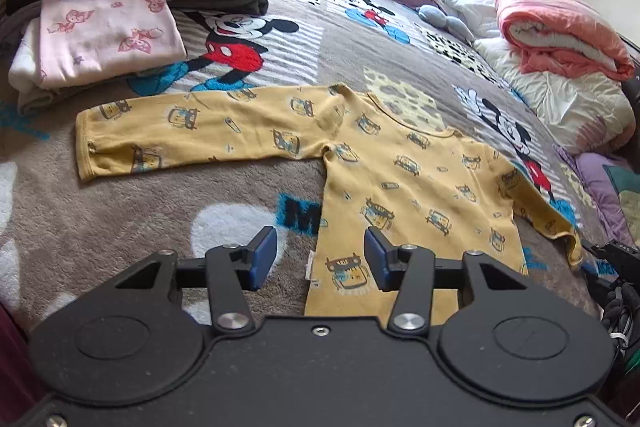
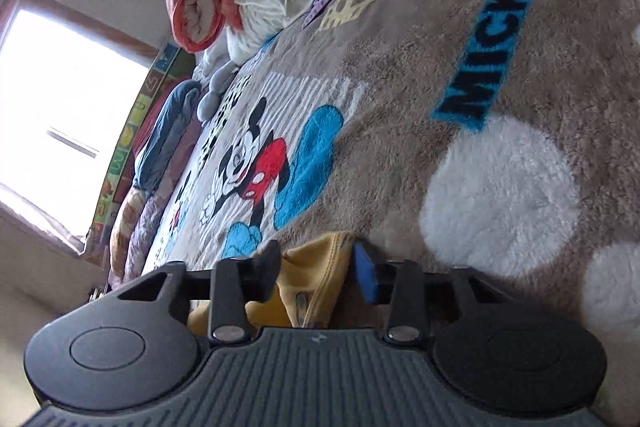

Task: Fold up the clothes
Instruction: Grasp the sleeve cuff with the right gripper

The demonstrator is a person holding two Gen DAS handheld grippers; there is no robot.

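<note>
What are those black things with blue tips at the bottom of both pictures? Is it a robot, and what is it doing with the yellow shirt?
It is not a robot. A person holds a pair of tongs in each hand, and a small camera on each one looks forward along its two fingers. One picture comes from the left tongs, the other from the right tongs; that one is tipped sideways because the hand is turned. Below them is a bed with a brown cartoon-mouse blanket. A yellow shirt with little cars lies spread flat on it, waiting to be folded. Behind it sit piles of folded clothes and a rolled pink quilt. The left tongs are open over the shirt's bottom edge, holding nothing. The right tongs have a bunched bit of the shirt between their fingers.
</note>
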